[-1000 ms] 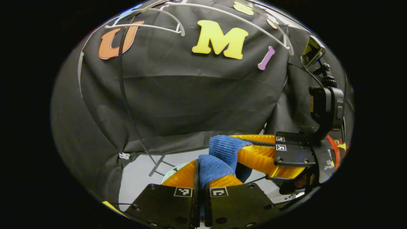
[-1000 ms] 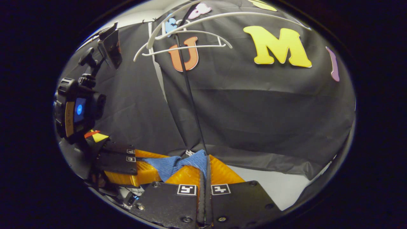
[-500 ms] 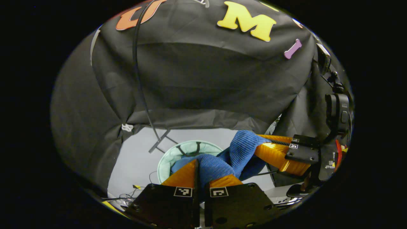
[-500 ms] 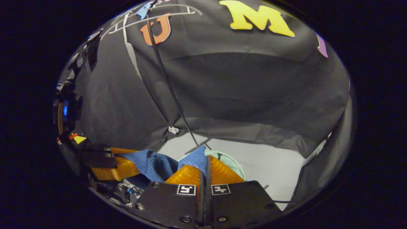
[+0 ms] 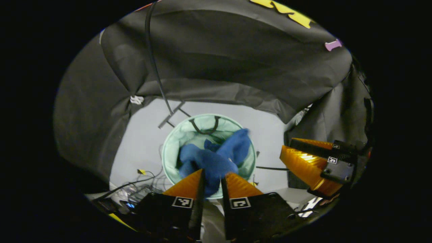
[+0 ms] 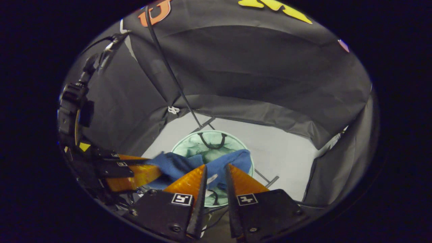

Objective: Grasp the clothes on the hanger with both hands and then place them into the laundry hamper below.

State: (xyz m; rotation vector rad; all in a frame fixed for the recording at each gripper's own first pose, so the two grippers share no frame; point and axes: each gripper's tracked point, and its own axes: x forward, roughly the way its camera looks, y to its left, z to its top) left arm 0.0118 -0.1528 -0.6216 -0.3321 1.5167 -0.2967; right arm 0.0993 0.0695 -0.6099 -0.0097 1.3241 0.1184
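A blue knitted garment [image 5: 209, 158] hangs over the mouth of the round pale-green hamper [image 5: 167, 148] on the floor below. My left gripper [image 5: 212, 172] is open, and a fold of the blue cloth shows in the gap between its fingers. To the right, my right gripper [image 5: 286, 148] is open with nothing between its fingers. In the right gripper view, my right gripper [image 6: 216, 166] stands open above the hamper [image 6: 189, 141]. There the garment [image 6: 175, 165] stretches from the left gripper [image 6: 156, 165] across the hamper's near rim.
A thin black stand pole [image 5: 152, 60] runs down the cloth wall to a foot [image 5: 170, 118] on the white floor [image 5: 141, 135], just behind the hamper. Loose cables [image 5: 141, 187] lie on the floor at lower left. The wall closes in on three sides.
Both grippers have tipped down toward the hamper and their jaws have parted. The right gripper has let go of the garment, which has dropped from between the two grippers toward the hamper.
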